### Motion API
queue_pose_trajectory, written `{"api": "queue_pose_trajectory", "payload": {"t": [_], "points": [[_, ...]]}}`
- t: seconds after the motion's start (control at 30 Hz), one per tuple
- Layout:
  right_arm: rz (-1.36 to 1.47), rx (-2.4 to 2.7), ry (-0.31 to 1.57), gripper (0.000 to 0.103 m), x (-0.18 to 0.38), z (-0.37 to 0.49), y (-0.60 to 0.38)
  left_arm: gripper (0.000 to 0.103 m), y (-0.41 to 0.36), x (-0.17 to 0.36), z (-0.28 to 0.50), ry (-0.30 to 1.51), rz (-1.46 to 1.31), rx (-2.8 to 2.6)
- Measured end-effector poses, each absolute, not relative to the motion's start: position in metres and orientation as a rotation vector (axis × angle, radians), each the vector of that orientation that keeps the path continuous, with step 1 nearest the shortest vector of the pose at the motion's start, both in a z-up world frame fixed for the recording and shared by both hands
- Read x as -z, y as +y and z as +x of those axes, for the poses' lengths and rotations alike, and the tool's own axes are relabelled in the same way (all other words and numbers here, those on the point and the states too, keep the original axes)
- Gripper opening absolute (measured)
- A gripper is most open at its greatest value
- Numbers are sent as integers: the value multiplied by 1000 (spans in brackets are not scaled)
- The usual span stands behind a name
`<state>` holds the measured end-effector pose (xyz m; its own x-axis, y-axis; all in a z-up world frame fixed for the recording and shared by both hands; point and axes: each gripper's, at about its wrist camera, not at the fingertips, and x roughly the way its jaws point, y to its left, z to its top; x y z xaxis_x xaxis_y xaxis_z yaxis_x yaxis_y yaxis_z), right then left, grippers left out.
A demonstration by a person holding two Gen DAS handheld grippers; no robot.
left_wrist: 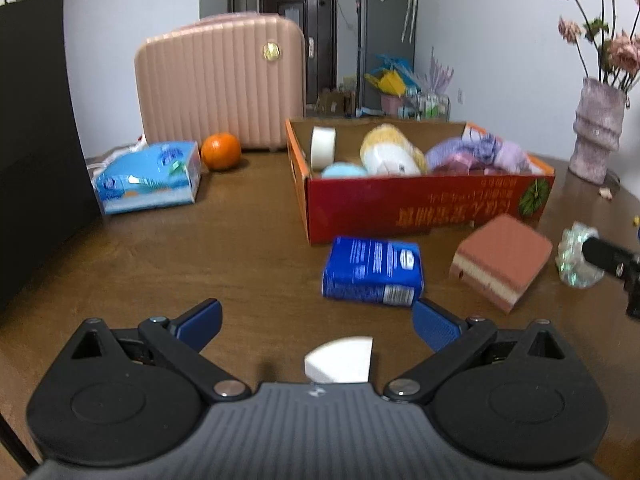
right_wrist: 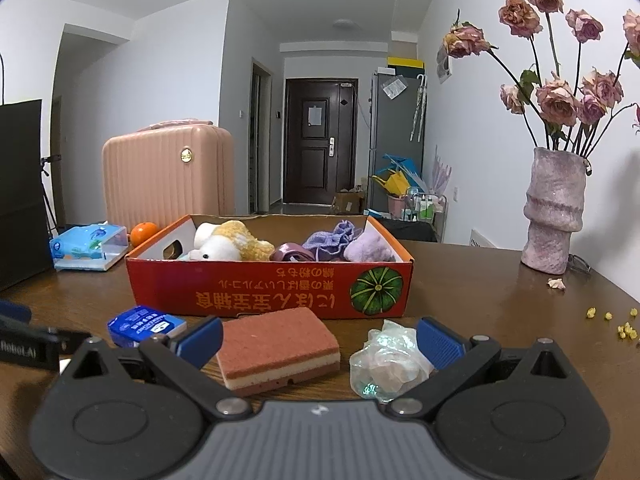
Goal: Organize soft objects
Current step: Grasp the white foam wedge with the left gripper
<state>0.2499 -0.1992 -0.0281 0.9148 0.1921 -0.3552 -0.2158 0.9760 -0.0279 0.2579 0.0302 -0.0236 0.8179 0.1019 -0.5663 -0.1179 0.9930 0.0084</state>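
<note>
Right now both grippers, right (right_wrist: 319,340) and left (left_wrist: 317,322), gape wide and empty before the box (right_wrist: 268,296), so closing the right around the sponge (right_wrist: 278,350) could snag the crinkly bag (right_wrist: 386,362) touching 1 finger

On the desk (right_wrist: 480,280) a cardboard box (right_wrist: 268,292) stood near the middle. Inside it lay a stuffed toy (right_wrist: 230,244) toward the left, a roll of tape (left_wrist: 323,147) against the left wall, and bundled cloths (right_wrist: 344,242) on the right. Before the box lay a tissue packet (left_wrist: 373,271) to the left, a sponge (right_wrist: 278,350) in the middle, and a crumpled wrapper (right_wrist: 386,362) to its right. Left of the box sat a tissue box (left_wrist: 149,178) with an orange (left_wrist: 221,151) just beside it, and a suitcase (left_wrist: 220,84) stood behind both. A vase (right_wrist: 554,212) stood at the far right, well apart from the box.
</note>
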Motion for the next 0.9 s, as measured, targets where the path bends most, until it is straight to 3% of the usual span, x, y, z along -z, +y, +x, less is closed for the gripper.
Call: {"api": "queue_pose_trajectory", "payload": {"t": [0.33,0.43,0.53,0.6,0.67,0.9], "points": [[-60,-224,375,103,30,251,-200,101,30,50,264,744,2,-136],[-62,-225,378,103,30,251,-199,87,28,51,265,748,12,-127],[-62,-224,382,103,31,252,-199,66,26,53,267,760,17,-102],[-63,-224,386,103,32,253,-199,45,24,54,267,771,19,-75],[-65,-223,390,103,32,254,-198,36,21,53,265,765,26,-39],[-72,-220,404,103,35,256,-197,34,17,52,263,749,29,-7]]}}
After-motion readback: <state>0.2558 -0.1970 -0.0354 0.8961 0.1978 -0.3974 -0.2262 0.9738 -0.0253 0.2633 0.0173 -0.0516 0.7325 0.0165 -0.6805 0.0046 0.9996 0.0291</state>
